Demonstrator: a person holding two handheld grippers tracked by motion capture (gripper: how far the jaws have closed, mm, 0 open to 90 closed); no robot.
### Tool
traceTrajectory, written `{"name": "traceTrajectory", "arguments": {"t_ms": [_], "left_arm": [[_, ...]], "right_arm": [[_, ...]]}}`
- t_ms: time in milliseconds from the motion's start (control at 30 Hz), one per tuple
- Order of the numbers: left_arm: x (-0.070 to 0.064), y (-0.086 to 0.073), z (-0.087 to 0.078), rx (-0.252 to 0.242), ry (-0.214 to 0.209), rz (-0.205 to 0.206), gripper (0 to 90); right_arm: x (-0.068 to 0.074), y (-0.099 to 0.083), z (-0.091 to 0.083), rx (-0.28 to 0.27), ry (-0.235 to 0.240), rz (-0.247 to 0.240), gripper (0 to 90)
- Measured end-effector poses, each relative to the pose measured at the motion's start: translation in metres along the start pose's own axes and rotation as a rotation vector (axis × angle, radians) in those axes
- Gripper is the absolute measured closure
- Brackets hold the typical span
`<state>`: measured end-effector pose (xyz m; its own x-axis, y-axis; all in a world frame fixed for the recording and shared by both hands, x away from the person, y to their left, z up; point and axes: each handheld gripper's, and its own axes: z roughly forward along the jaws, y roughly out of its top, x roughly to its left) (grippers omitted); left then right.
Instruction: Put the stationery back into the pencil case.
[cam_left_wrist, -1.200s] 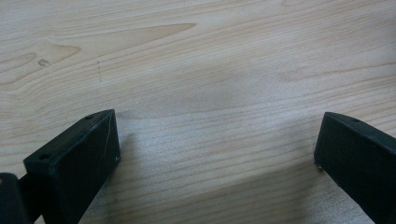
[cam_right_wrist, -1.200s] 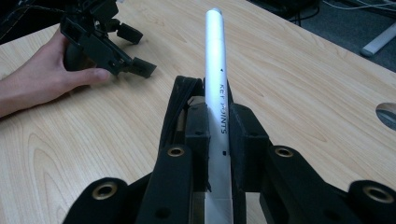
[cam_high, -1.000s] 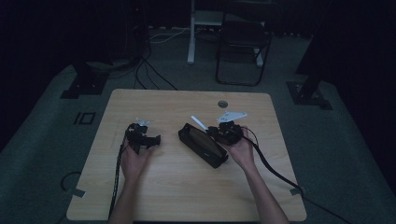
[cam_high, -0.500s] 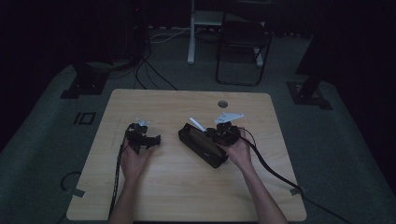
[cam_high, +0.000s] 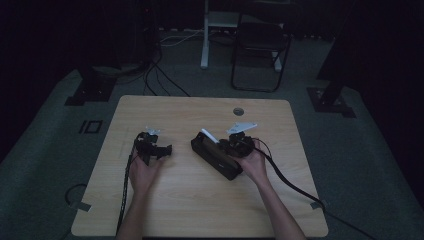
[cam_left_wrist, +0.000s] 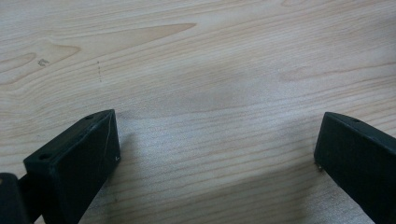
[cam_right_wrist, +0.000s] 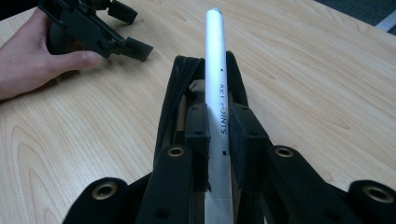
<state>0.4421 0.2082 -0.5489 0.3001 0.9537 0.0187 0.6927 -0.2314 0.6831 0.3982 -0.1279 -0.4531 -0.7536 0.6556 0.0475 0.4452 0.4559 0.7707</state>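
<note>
A white pen (cam_right_wrist: 217, 88) with black lettering sits between the jaws of my right gripper (cam_right_wrist: 219, 128), which is shut on it. The pen (cam_high: 208, 136) points away over a long black pouch (cam_high: 216, 157) that lies open on the wooden table (cam_high: 200, 200). In the right gripper view the pouch (cam_right_wrist: 175, 93) lies right under the pen. My left gripper (cam_high: 162, 150) rests on the table left of the pouch, held by a hand. Its jaws stand wide open over bare wood (cam_left_wrist: 219, 102), with nothing between them.
A round grommet hole (cam_high: 238, 111) sits near the table's far edge. Cables trail from both grippers off the near edge. Beyond the table stand a black chair (cam_high: 260, 55) and a white post (cam_high: 205, 35) on a dark floor.
My right gripper has shifted slightly left with the pen, which now angles over the pouch. The left gripper has stayed put.
</note>
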Motion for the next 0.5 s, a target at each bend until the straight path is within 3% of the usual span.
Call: {"name": "traceTrajectory", "arguments": {"t_ms": [500], "left_arm": [[0.0, 0.0, 0.0, 0.0, 0.0, 0.001, 0.5]], "right_arm": [[0.004, -0.005, 0.01, 0.034, -0.004, -0.011, 79.0]]}}
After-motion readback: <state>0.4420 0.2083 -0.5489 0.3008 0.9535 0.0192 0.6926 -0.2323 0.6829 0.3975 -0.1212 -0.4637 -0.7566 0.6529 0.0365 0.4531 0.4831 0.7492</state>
